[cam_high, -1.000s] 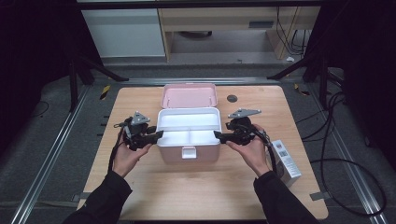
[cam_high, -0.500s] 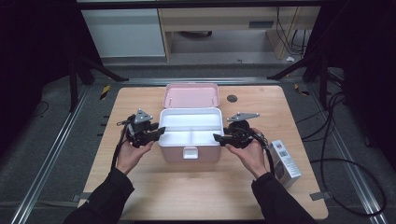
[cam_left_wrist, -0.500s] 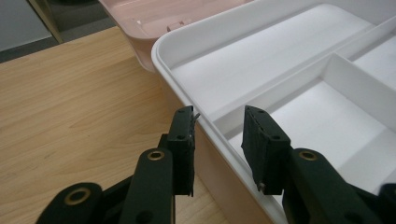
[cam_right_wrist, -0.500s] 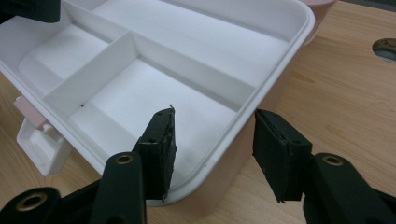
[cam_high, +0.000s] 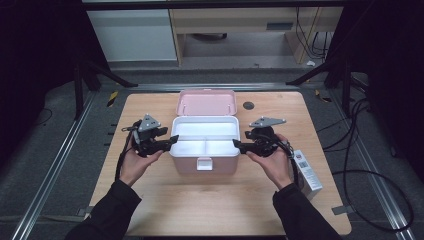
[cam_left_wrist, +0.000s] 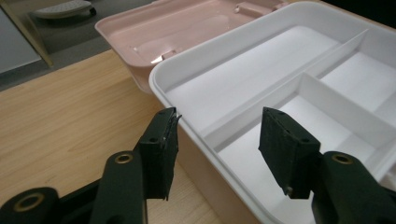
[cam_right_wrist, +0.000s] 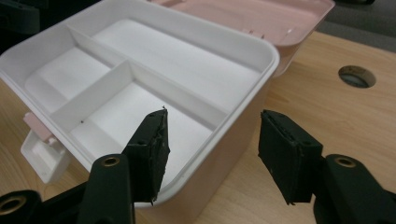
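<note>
A pink box (cam_high: 204, 165) stands mid-table with its lid (cam_high: 206, 103) thrown back. A white divided tray (cam_high: 205, 120) sits in its top, with its compartments bare. My left gripper (cam_high: 172, 140) is at the tray's left rim (cam_left_wrist: 163, 74). Its jaws have just been opening and stand open astride that rim, with pads off it (cam_left_wrist: 219, 140). My right gripper (cam_high: 236, 146) is at the right side. It too has just been opening and is open (cam_right_wrist: 212, 149), one jaw over the tray, the other outside the box wall (cam_right_wrist: 243, 135).
A white latch (cam_high: 204, 163) hangs on the box front. A white carton (cam_high: 306, 172) lies at the table's right edge, behind my right wrist. A round hole (cam_high: 248, 105) is in the tabletop (cam_high: 150, 200) right of the lid. Cables trail on the floor at right.
Both hands have stayed at the box's two sides. Box and tray show no clear shift.
</note>
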